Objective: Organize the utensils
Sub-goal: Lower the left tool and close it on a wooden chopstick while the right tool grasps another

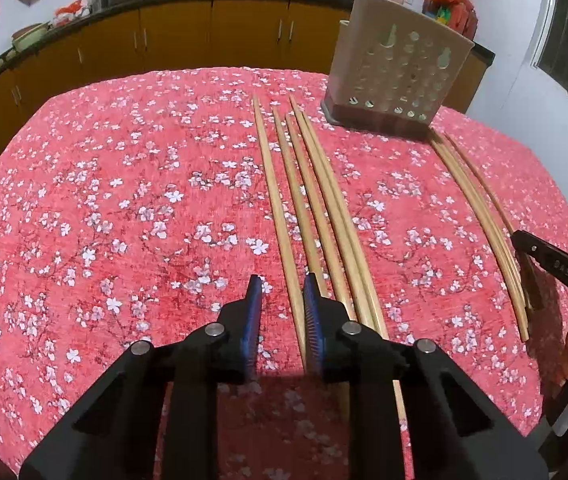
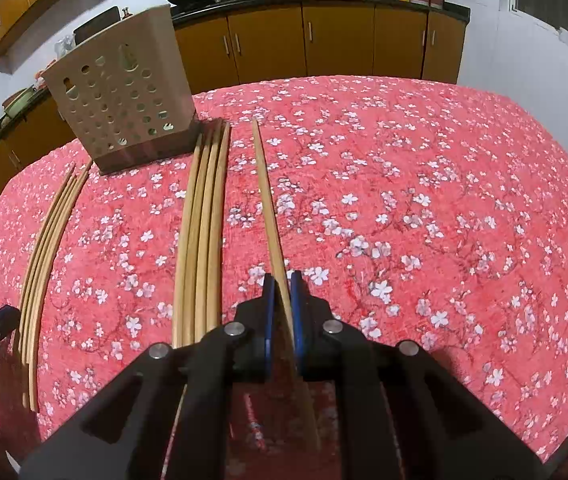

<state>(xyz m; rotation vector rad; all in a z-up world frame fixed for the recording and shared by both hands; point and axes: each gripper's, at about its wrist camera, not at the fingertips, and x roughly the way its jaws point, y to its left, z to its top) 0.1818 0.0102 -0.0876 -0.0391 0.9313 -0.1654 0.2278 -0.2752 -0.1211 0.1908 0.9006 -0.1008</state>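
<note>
1. Your left gripper (image 1: 282,294) is part open, straddling one chopstick (image 1: 279,216).
2. Your right gripper (image 2: 282,290) pinches a single chopstick (image 2: 266,196).
3. The holder (image 2: 123,92) stands at 11 o'clock; a bundle (image 2: 201,220) lies just left.

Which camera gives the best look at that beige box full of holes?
The right wrist view: the perforated holder stands unobstructed, showing two faces, its top rim and its dark base. The left wrist view also shows the holder, but mainly one perforated face, set toward the right of the picture.
</note>
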